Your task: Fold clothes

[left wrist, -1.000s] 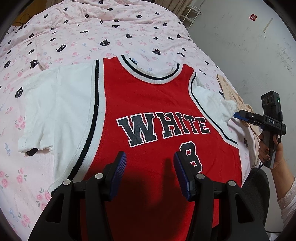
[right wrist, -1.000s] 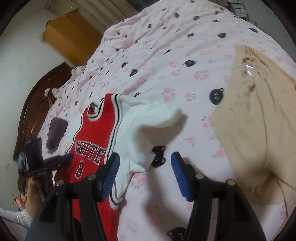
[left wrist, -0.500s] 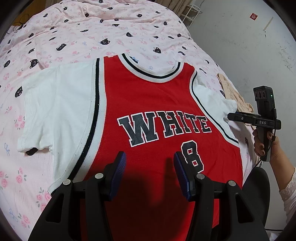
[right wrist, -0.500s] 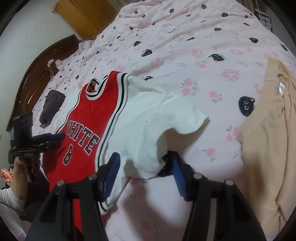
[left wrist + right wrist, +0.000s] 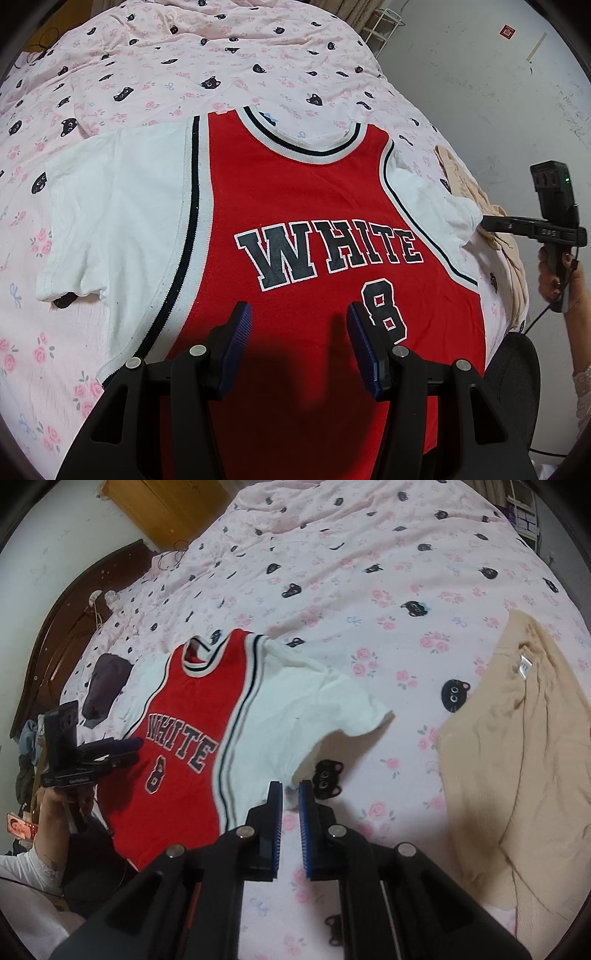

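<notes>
My right hand-held gripper [image 5: 290, 794] has just closed on the jersey's white sleeve [image 5: 317, 716]; next I fold it inward, while the left hand-held gripper [image 5: 299, 317] hovers half open, empty.

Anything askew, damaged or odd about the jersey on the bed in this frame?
Only one thing: the jersey lies flat except one white sleeve, which is raised off the bedsheet and casts a shadow. The right gripper has just closed on its hem, so this looks like handling, not a fault. No damage shows.
</notes>
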Demonstrator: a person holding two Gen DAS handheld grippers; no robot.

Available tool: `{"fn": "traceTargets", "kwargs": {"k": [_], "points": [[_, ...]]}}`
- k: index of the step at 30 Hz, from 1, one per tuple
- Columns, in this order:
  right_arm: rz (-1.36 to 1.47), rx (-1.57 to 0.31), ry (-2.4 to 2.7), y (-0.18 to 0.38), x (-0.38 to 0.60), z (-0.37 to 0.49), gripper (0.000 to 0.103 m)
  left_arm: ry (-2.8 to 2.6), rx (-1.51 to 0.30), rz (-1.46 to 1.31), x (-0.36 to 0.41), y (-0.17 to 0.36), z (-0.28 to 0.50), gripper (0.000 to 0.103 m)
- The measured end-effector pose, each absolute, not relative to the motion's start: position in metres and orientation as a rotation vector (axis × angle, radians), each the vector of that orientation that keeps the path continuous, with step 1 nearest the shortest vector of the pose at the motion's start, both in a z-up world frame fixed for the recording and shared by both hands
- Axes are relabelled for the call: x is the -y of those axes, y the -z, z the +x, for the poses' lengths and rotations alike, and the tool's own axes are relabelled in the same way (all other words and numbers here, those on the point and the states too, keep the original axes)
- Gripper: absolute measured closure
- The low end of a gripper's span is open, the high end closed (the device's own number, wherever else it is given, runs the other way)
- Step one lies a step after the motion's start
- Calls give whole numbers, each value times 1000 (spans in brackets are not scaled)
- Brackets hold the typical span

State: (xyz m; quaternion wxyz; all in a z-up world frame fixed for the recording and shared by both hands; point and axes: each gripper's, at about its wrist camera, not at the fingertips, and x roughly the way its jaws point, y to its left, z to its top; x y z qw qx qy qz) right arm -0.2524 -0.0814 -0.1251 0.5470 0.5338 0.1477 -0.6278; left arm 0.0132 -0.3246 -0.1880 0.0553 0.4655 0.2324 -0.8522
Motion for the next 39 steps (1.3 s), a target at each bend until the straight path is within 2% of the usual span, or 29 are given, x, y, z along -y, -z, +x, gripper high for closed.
{"fn": "traceTargets", "kwargs": {"k": [3, 4, 5, 7, 12, 14, 15, 16, 17, 26, 27, 29, 30, 32, 39], "points": [[1267, -391, 1513, 124, 84, -252, 93, 2586, -703, 1413, 324, 188, 13, 55], [1264, -416, 1540, 126, 84, -253, 89, 2585, -702, 1413, 324, 188, 13, 55], [1260, -440, 1567, 127, 84, -255, 72, 2585, -703, 1413, 324, 188, 13, 55], [1270, -437, 1582, 135, 82, -261, 50, 2585, -704, 1413, 324, 188, 13, 55], [1265, -385, 1536, 149, 82, -265, 50, 2587, -704, 1416, 324, 188, 15, 55], [1252, -387, 1503, 150, 87, -260, 53, 2587, -705, 1417, 325, 188, 15, 55], [1263, -390, 1479, 152, 90, -257, 61, 2586, -706, 1418, 325, 188, 15, 55], [1274, -392, 1455, 153, 94, -254, 83, 2586, -707, 1419, 325, 188, 15, 55], [1285, -391, 1431, 153, 97, -251, 100, 2584, -708, 1420, 325, 188, 15, 55], [1313, -154, 1294, 113, 111, -243, 95, 2584, -712, 1420, 325, 188, 16, 54], [1315, -163, 1313, 111, 113, -244, 91, 2584, -713, 1420, 325, 188, 15, 54], [1330, -197, 1361, 115, 114, -246, 69, 2583, -712, 1420, 325, 188, 15, 54], [1339, -228, 1391, 119, 113, -247, 66, 2583, -711, 1420, 325, 188, 15, 54], [1358, -265, 1427, 127, 111, -249, 65, 2583, -711, 1421, 325, 188, 16, 54], [1337, -129, 1398, 131, 94, -258, 65, 2580, -707, 1425, 324, 188, 15, 54]]}}
